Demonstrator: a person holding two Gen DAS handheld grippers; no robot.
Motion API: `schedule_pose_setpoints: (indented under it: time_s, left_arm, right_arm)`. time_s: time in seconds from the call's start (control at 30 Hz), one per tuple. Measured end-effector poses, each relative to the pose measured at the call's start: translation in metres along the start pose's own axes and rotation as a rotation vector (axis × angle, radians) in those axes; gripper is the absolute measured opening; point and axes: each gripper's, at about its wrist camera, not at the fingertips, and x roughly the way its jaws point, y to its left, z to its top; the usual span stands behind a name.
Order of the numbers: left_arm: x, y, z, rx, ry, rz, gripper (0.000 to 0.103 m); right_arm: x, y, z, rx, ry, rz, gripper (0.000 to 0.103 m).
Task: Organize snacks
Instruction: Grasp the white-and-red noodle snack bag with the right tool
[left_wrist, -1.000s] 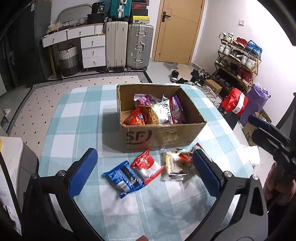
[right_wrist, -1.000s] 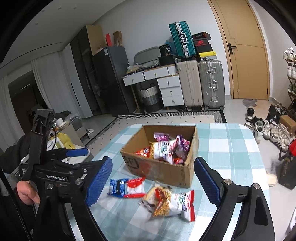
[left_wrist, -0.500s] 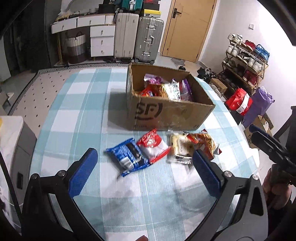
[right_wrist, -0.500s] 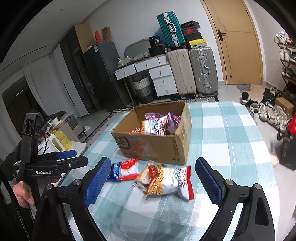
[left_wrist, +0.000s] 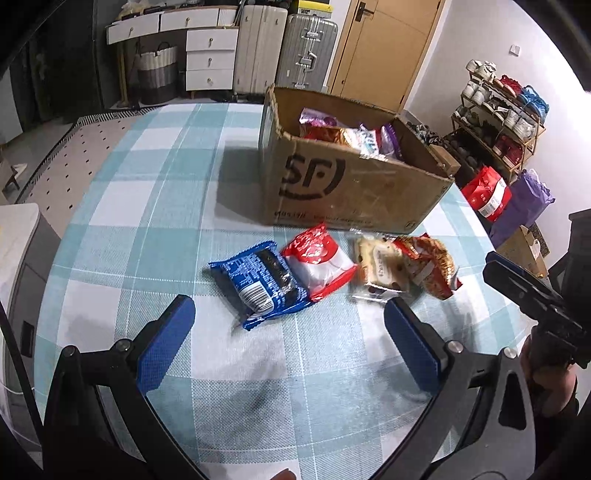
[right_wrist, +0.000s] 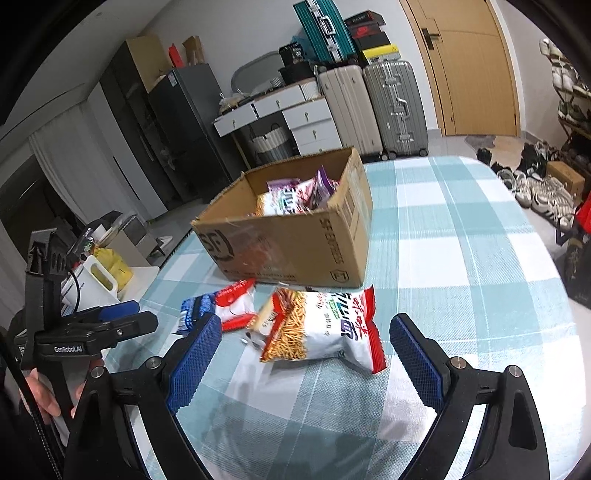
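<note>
The left gripper (left_wrist: 288, 325) hovers over the table (left_wrist: 147, 206) with its two fingers spread wide and nothing between them; each finger carries a flat blue pad (left_wrist: 166, 343) with a fine cross-hatched grip texture on a black rigid frame. The right gripper (right_wrist: 306, 354) is likewise spread wide and empty, with the same knurled blue pads (right_wrist: 417, 362).

The table is covered by a woven cloth in a teal-and-white check. On it stands an open corrugated cardboard box (left_wrist: 351, 192), rectangular, with a black printed logo on its front wall and crinkled foil snack packets (left_wrist: 354, 136) piled inside.

Four loose packets lie in a row just in front of the box:
- a glossy blue cookie packet (left_wrist: 258, 284), barcode side up;
- a red-and-white pillow pack (left_wrist: 317, 262), overlapping the blue one;
- a clear-wrapped pastry (left_wrist: 380, 269);
- a red-and-white bag of noodle sticks (right_wrist: 325, 325), puffed, with crimped ends, touching the pastry.
</note>
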Motion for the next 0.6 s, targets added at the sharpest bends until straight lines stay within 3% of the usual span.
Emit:
schedule_pose_setpoints:
  time_s: [0.6]
  left_arm:
    - [0.038, 0.016, -0.004, -0.035, 0.066, 0.008, 0.102]
  right_arm:
    - [0.062, -0.025, -0.001, 0.058, 0.102, 0.012, 0.094]
